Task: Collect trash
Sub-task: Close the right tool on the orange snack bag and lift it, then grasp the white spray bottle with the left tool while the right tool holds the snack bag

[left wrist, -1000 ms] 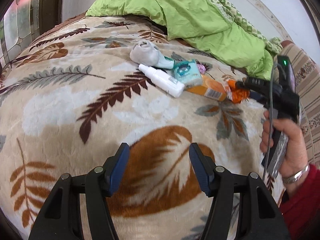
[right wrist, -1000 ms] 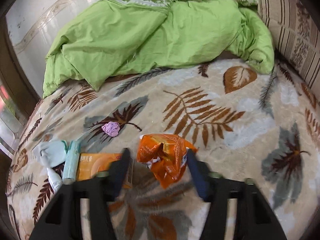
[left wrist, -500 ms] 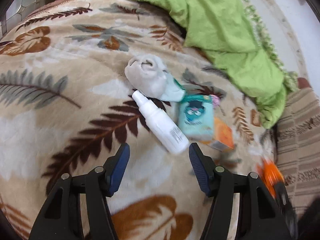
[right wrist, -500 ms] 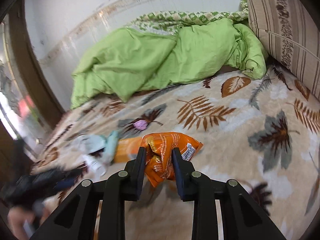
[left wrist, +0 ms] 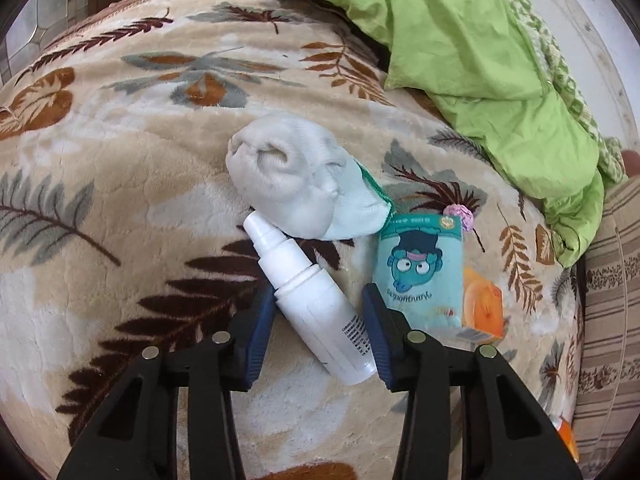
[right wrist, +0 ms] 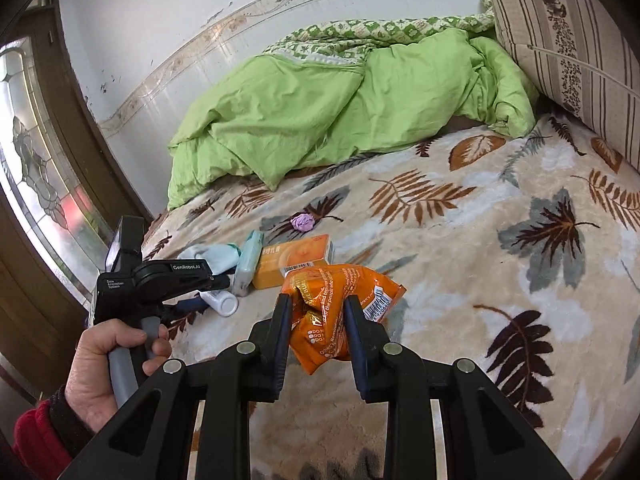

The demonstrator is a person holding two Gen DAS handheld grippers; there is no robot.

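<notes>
Right gripper (right wrist: 316,320): jaws clamped on orange snack wrapper (right wrist: 340,304), lifted clear of the bed blanket (right wrist: 460,248). Left gripper (left wrist: 318,308): jaws wide, straddling white spray bottle (left wrist: 312,300) (not yet pinched), likely next pickup.

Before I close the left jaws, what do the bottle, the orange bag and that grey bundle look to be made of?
Bottle: probably hard white plastic, smooth and slightly glossy, with a printed label. Orange bag: thin crinkly film, shiny, creased where the right gripper pinches it. Grey bundle: soft knit fabric, matte and ribbed, apparently a rolled sock.
</notes>
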